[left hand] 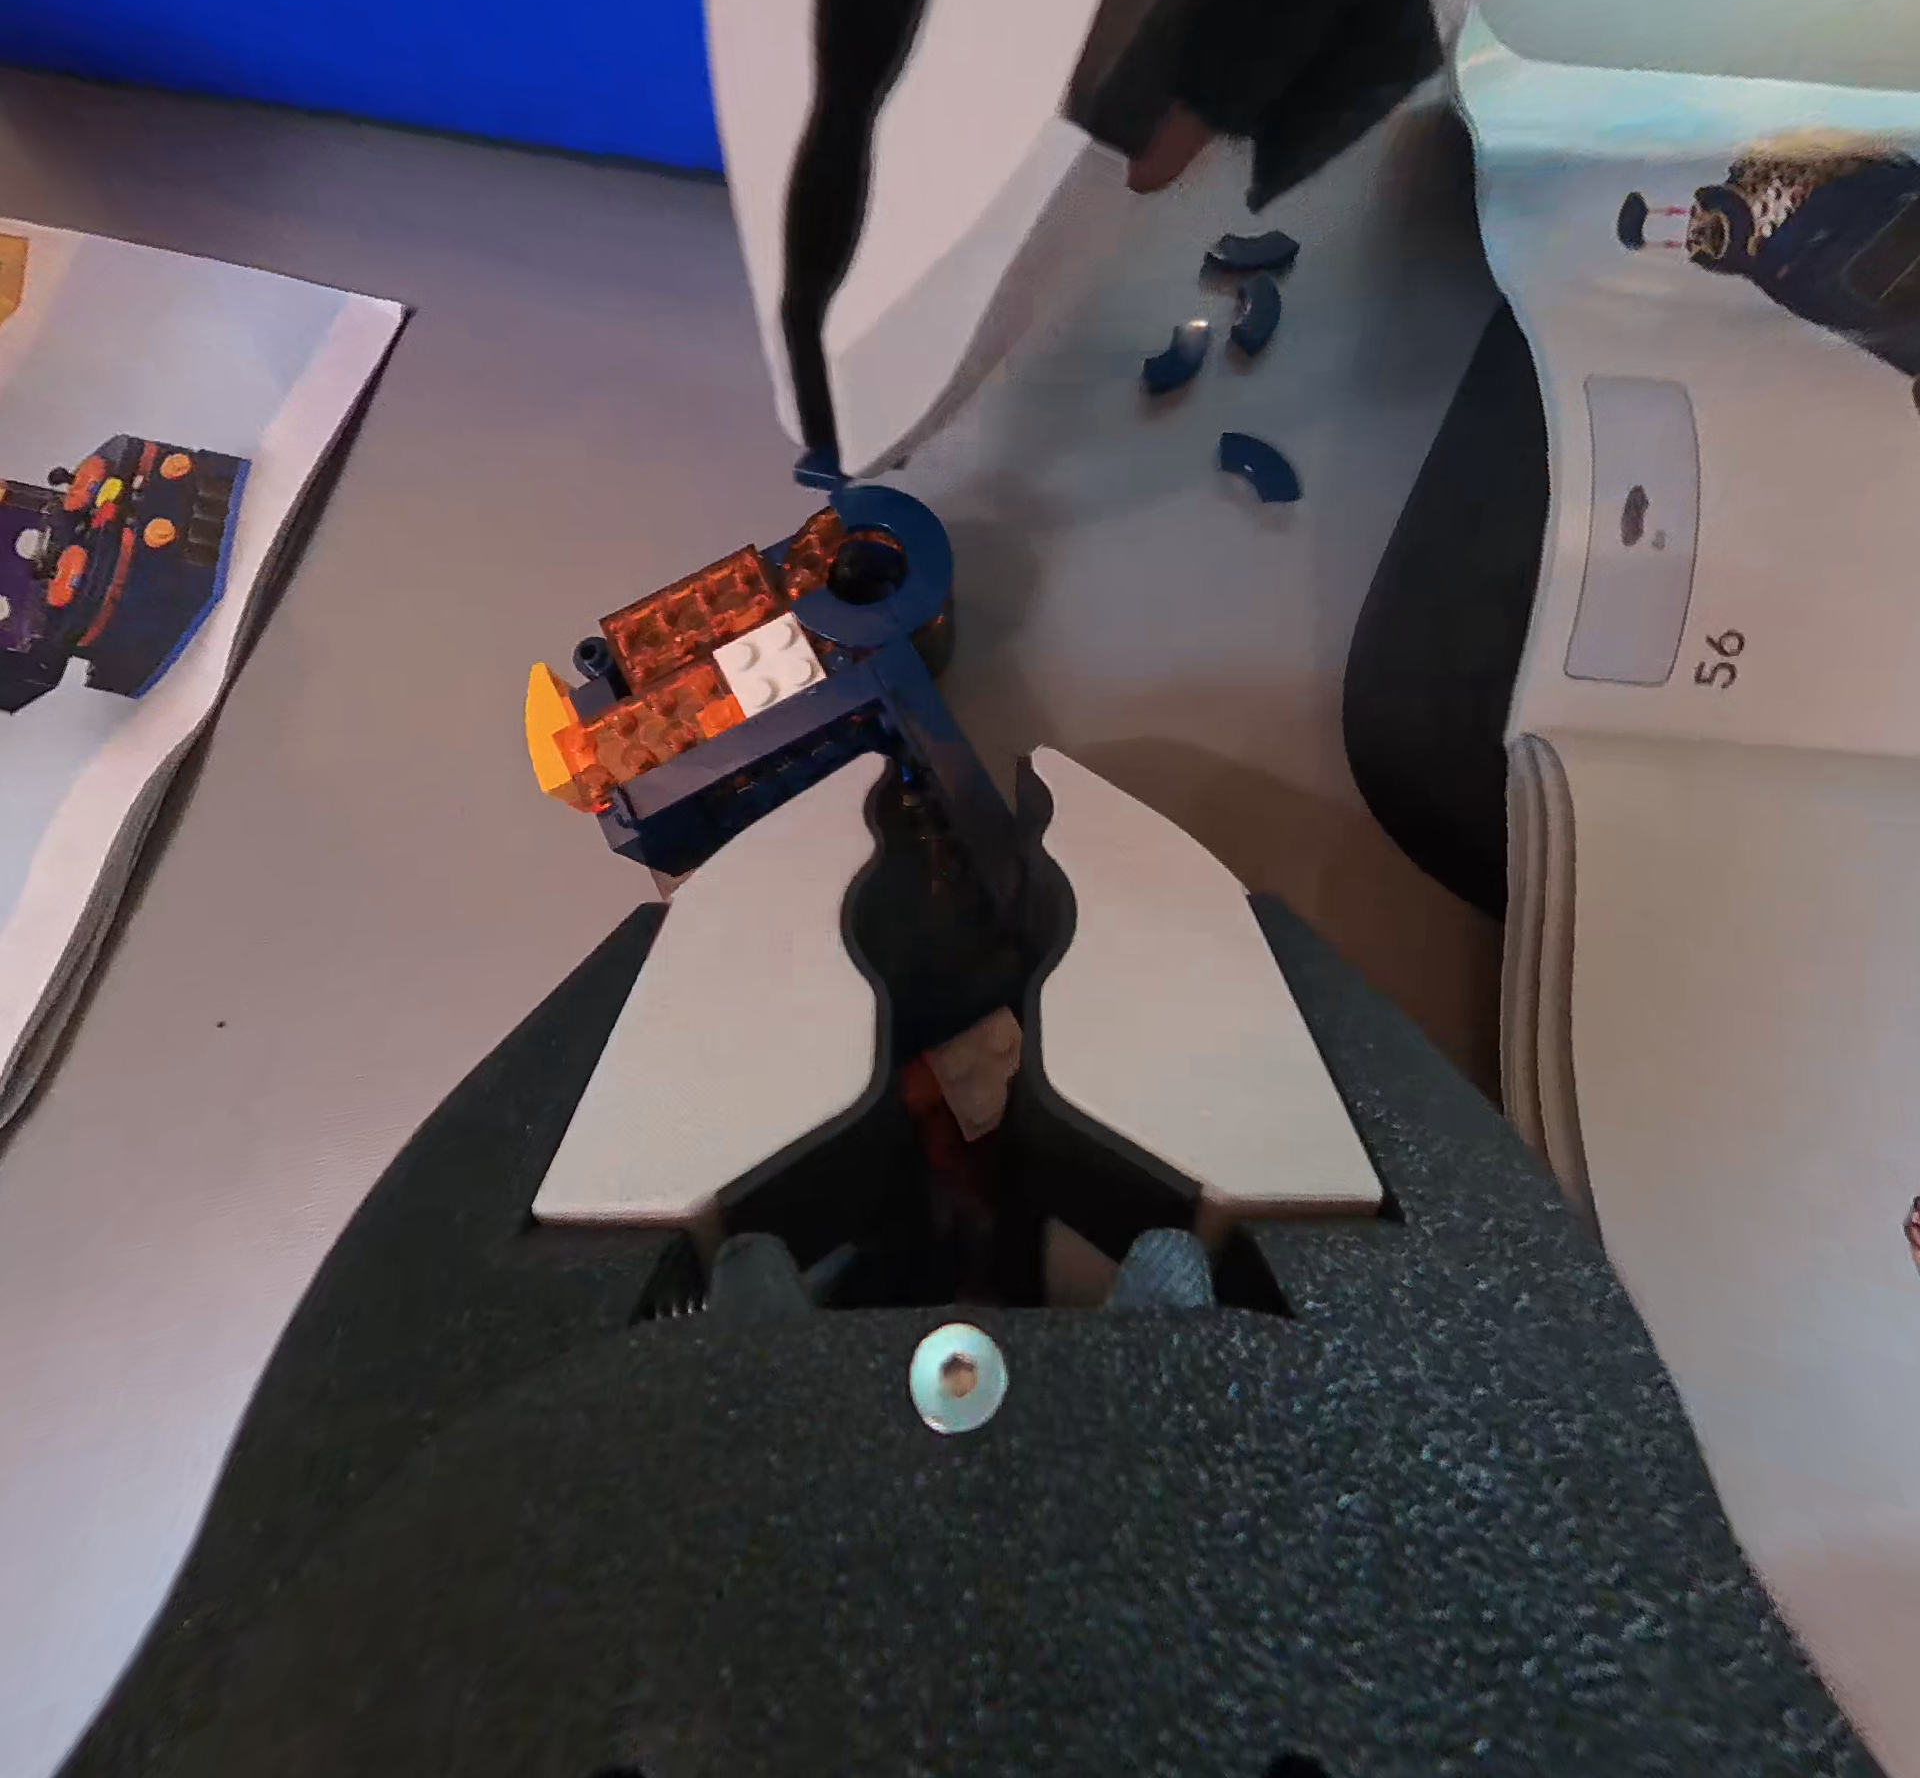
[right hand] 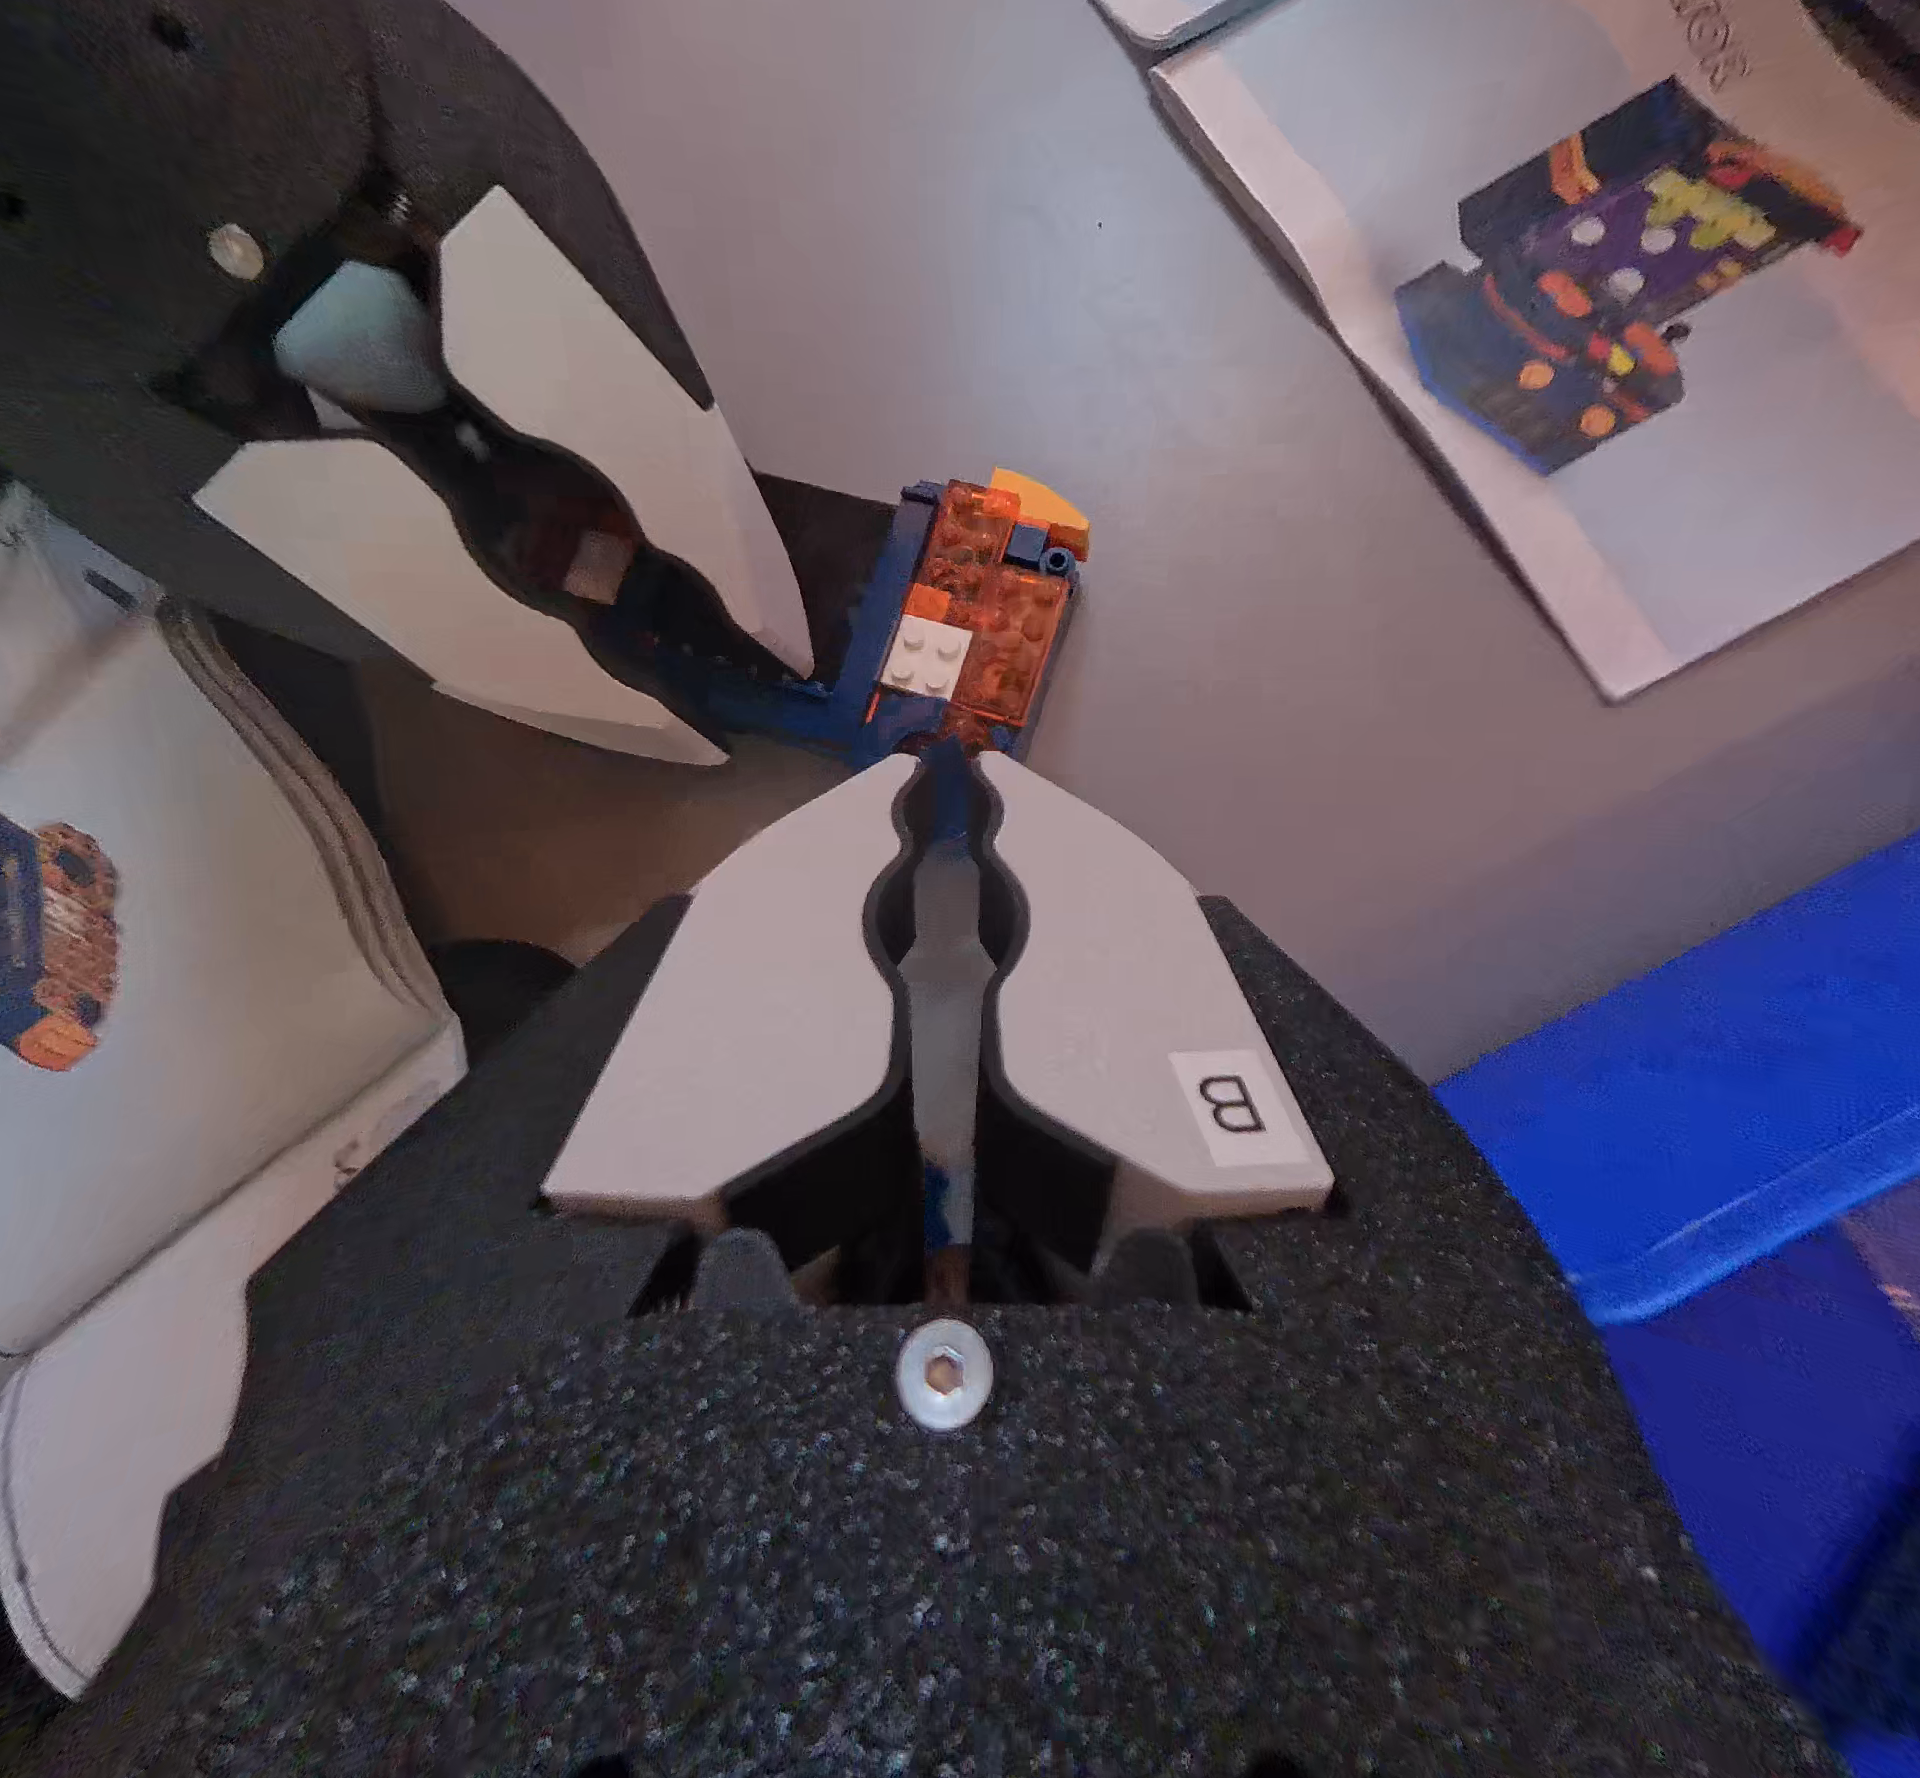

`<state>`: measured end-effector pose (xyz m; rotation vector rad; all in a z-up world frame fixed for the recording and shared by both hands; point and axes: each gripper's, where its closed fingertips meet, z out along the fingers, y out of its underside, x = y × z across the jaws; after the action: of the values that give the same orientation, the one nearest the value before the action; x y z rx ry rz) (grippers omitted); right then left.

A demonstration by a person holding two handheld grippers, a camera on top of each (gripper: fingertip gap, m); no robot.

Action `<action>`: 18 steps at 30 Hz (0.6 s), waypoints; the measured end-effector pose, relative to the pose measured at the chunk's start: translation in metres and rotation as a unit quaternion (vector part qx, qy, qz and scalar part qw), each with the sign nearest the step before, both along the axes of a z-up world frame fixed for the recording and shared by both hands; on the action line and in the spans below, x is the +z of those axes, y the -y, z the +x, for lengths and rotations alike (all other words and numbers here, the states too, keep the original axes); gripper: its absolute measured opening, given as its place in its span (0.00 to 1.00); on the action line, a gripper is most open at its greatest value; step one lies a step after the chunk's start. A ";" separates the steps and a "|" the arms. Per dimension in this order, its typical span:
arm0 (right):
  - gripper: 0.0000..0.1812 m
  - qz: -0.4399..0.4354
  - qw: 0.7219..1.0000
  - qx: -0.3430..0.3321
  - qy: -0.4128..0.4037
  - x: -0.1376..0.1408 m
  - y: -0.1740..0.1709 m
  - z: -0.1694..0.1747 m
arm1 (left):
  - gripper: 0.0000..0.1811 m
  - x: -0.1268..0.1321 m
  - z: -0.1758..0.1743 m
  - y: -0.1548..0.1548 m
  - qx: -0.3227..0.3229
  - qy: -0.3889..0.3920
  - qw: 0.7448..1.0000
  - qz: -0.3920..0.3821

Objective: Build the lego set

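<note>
The partial lego build (left hand: 727,679) has a dark blue base, clear orange bricks, a white 2x2 plate, a yellow-orange slope and a dark blue ring (left hand: 920,549) at one end. My left gripper (left hand: 961,762) is shut on the build's dark blue plate and holds it over the table. My right gripper (left hand: 826,466) comes in from above, shut on a small dark blue piece (left hand: 816,473) that touches the ring's edge. In the right wrist view the right gripper (right hand: 951,762) pinches that piece (right hand: 951,798) against the build (right hand: 977,627), and the left gripper (right hand: 764,710) grips it from the left.
Several loose dark blue curved pieces (left hand: 1257,466) lie on the grey table beyond the build. An open instruction booklet (left hand: 1714,533) lies to the right and another booklet (left hand: 156,533) to the left. A blue bin (right hand: 1714,1105) stands at the table's edge. Some 6 cm of space lies between my two pairs of fingers.
</note>
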<state>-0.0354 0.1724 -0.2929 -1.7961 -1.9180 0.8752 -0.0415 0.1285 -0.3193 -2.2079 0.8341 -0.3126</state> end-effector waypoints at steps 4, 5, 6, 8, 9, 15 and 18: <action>0.03 0.073 0.992 0.074 0.066 0.001 0.000 0.001 | 0.10 -0.001 0.000 0.010 -0.041 -0.015 0.999 -0.017; 0.03 0.078 0.989 0.098 0.079 0.001 0.002 0.001 | 0.10 -0.001 0.000 0.013 -0.053 -0.019 0.998 -0.020; 0.03 0.081 0.985 0.122 0.090 0.000 0.004 0.000 | 0.10 -0.001 0.000 0.016 -0.063 -0.023 0.998 -0.021; 0.03 0.074 0.981 0.142 0.112 -0.003 0.007 -0.001 | 0.11 0.000 -0.002 0.016 -0.063 -0.028 0.998 -0.015; 0.03 0.061 0.979 0.150 0.120 -0.004 0.012 -0.001 | 0.11 -0.001 -0.002 0.016 -0.060 -0.028 0.998 -0.015; 0.03 0.036 0.980 0.151 0.125 -0.010 0.018 0.002 | 0.11 -0.003 -0.001 0.017 -0.064 -0.030 0.997 -0.011; 0.03 0.028 0.979 0.157 0.128 -0.015 0.018 0.003 | 0.11 -0.003 -0.001 0.017 -0.065 -0.028 0.997 -0.010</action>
<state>-0.0324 0.1545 -0.3077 -1.6668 -2.4133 0.7009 -0.0425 0.1119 -0.3228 -2.1941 1.0118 -0.3235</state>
